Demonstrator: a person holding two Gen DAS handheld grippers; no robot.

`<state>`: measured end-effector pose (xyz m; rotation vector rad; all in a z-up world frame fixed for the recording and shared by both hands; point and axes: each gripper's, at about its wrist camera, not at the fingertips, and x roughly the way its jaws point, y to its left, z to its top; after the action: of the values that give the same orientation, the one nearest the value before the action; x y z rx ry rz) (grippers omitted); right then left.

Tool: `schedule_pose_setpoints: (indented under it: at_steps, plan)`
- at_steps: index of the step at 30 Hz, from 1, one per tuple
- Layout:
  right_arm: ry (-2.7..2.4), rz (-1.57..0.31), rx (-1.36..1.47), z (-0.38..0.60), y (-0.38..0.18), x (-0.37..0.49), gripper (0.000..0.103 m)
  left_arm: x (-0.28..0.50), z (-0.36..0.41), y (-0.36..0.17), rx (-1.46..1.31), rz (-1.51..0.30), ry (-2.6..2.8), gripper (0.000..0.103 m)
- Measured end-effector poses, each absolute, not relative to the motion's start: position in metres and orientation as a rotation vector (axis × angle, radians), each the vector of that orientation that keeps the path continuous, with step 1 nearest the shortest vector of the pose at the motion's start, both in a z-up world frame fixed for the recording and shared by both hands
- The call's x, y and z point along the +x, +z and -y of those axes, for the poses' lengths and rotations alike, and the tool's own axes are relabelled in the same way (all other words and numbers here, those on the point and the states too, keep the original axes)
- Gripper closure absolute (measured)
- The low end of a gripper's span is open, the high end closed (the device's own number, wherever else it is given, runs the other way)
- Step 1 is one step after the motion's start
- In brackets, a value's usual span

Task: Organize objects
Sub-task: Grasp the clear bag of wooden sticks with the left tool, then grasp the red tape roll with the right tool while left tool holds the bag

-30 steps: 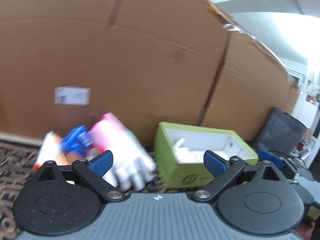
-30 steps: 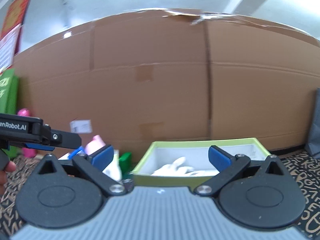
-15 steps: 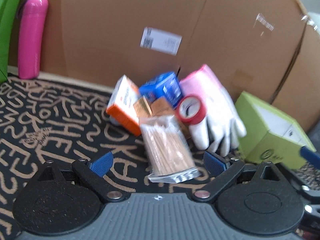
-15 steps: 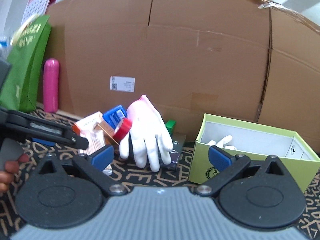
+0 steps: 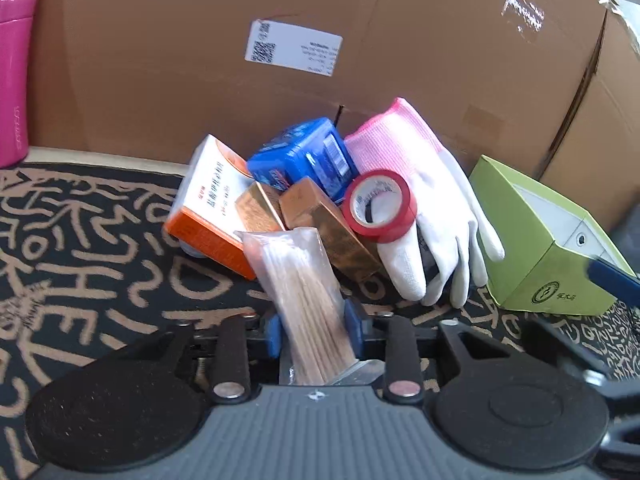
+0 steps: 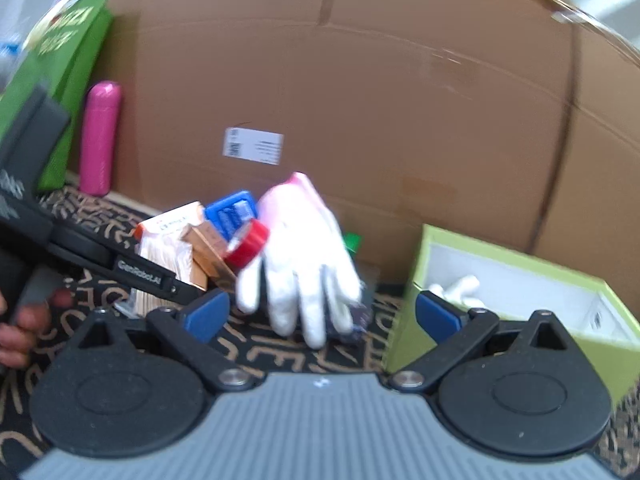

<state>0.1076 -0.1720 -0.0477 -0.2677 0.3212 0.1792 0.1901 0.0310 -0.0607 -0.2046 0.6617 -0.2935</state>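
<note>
A pile lies on the patterned mat by the cardboard wall: an orange-and-white box [image 5: 208,208], a blue pack [image 5: 304,156], copper-coloured boxes [image 5: 332,228], a red tape roll [image 5: 380,204], a pink-and-white glove [image 5: 424,208] and a clear bag of wooden sticks [image 5: 304,280]. My left gripper [image 5: 314,330] is shut on the near end of the stick bag. My right gripper [image 6: 320,312] is open and empty, a little in front of the glove [image 6: 308,256]. An open green box [image 6: 516,296] with white things inside stands to the right.
A pink bottle [image 6: 100,136] and a green bag [image 6: 60,60] stand at the far left by the tall cardboard boxes [image 6: 360,100]. The black mat with tan lettering [image 5: 80,248] covers the floor. The left gripper's body [image 6: 80,248] shows in the right wrist view.
My left gripper swung left from the green box to the pile, moved in and closed on the stick bag. My right gripper came closer to the glove and stayed open.
</note>
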Motion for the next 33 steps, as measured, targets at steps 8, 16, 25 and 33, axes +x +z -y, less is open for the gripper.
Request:
schedule_pose_setpoints:
  at_steps: [8, 16, 25, 33]
  plan:
    - [0.264, -0.292, -0.561, 0.111, -0.059, 0.162, 0.032, 0.192, -0.052, -0.061, -0.259, -0.708, -0.28, 0.072]
    - [0.308, -0.353, -0.564, 0.096, -0.062, 0.193, 0.065, 0.195, -0.054, -0.063, -0.299, -0.726, -0.295, 0.072]
    - [0.357, -0.474, -0.333, 0.134, -0.061, 0.159, 0.084, 0.196, -0.036, -0.065, -0.239, -0.753, -0.402, 0.075]
    - [0.332, -0.522, -0.215, 0.166, -0.07, 0.12, 0.064, 0.192, -0.026, -0.069, -0.209, -0.746, -0.441, 0.069]
